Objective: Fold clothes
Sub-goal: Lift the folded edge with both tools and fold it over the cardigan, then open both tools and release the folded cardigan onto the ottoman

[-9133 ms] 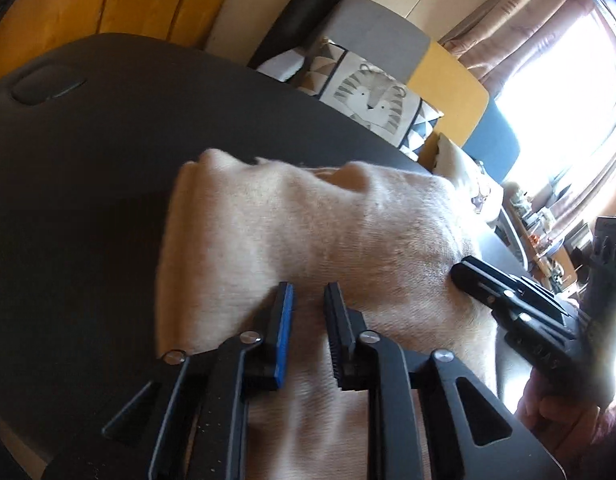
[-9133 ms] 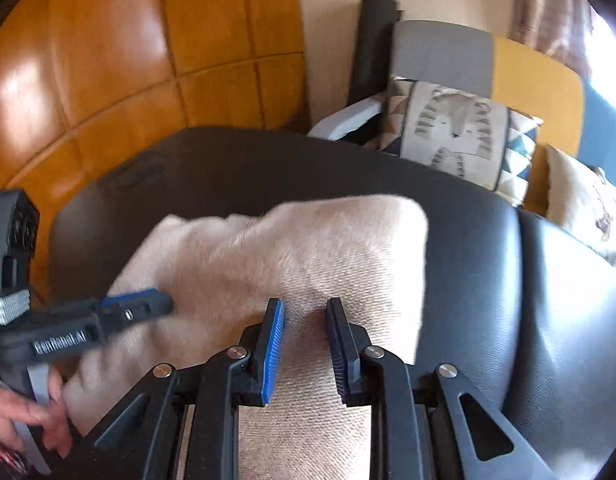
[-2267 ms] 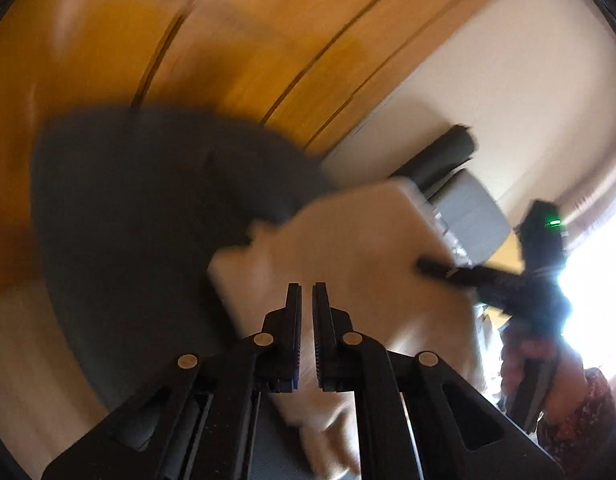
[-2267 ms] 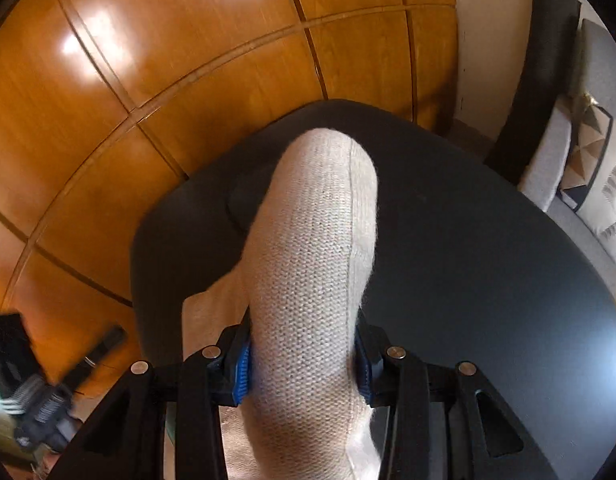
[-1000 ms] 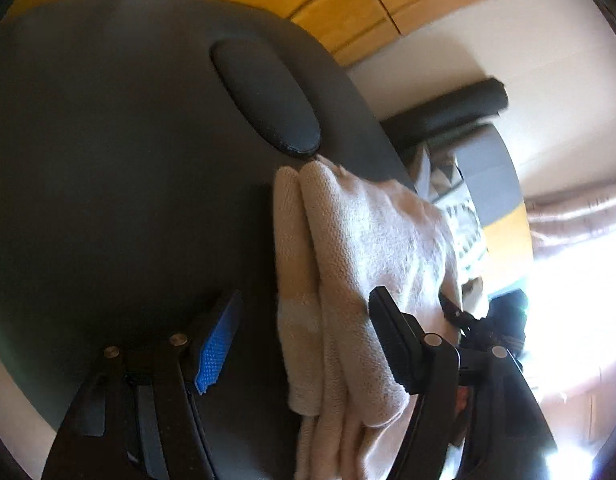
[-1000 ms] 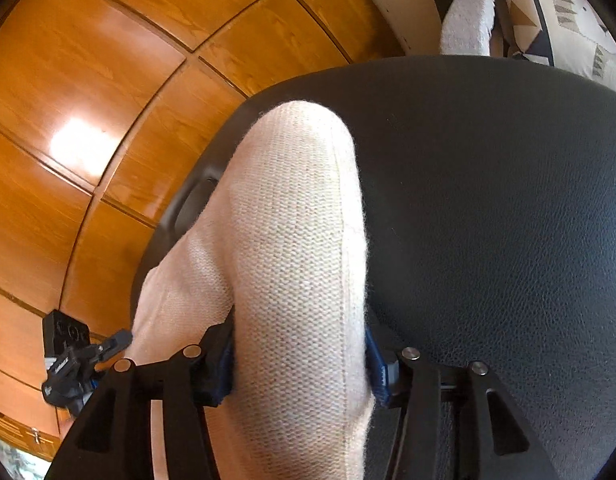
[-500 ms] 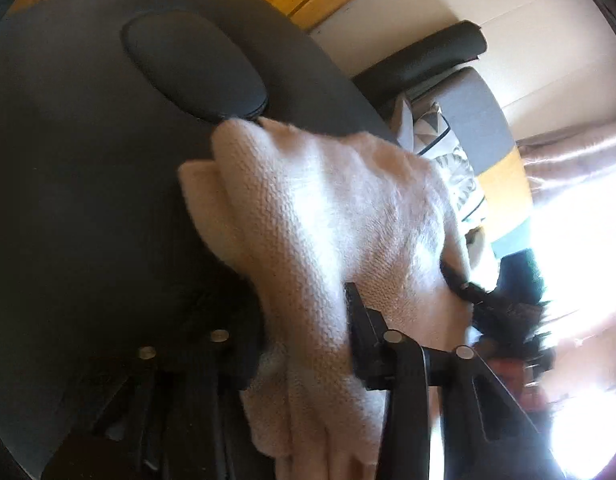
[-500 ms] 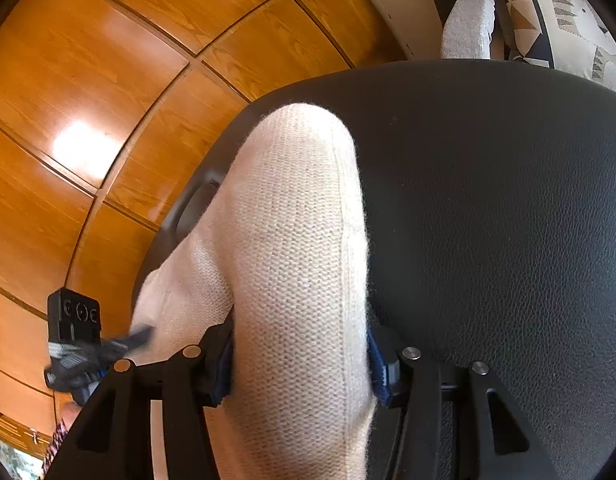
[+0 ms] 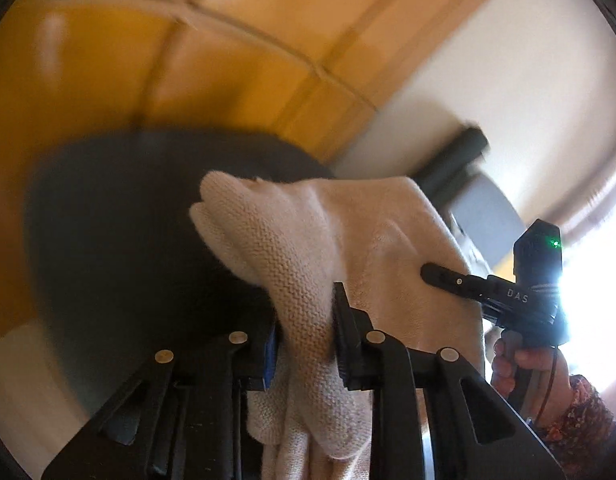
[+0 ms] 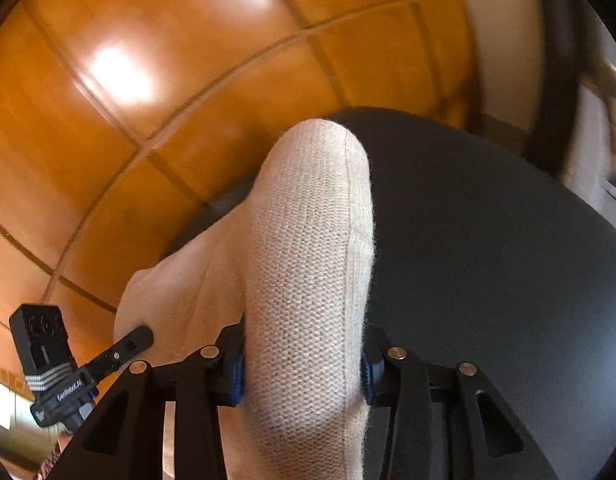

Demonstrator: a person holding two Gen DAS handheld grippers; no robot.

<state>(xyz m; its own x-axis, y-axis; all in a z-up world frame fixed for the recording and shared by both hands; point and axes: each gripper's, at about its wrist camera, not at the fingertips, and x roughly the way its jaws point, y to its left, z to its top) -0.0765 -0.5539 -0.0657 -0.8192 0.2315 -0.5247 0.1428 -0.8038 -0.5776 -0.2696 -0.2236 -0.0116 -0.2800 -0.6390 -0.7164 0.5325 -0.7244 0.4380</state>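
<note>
A cream knitted garment (image 9: 291, 240), folded into a thick bundle, is held up above the black round table (image 9: 127, 220). My left gripper (image 9: 305, 316) has its jaws closing, and the pads squeeze one rolled end of the bundle. In the right wrist view my right gripper (image 10: 303, 360) is also closing, its blue pads pressed on the other rolled end of the garment (image 10: 312, 220). Each view shows the other gripper at the far side of the cloth: the right gripper (image 9: 440, 274) and the left gripper (image 10: 139, 338).
Glossy wooden wall panels (image 10: 147, 80) stand behind the black table (image 10: 488, 260). A grey chair back (image 9: 480, 216) and a dark bolster lie beyond the table's far edge. A person's hand (image 9: 524, 368) grips the right tool's handle. Bright window glare fills the right edge.
My left jaws, wide open around the bundle a second ago, have closed onto it. Both grippers have risen with the garment, and more wall now shows.
</note>
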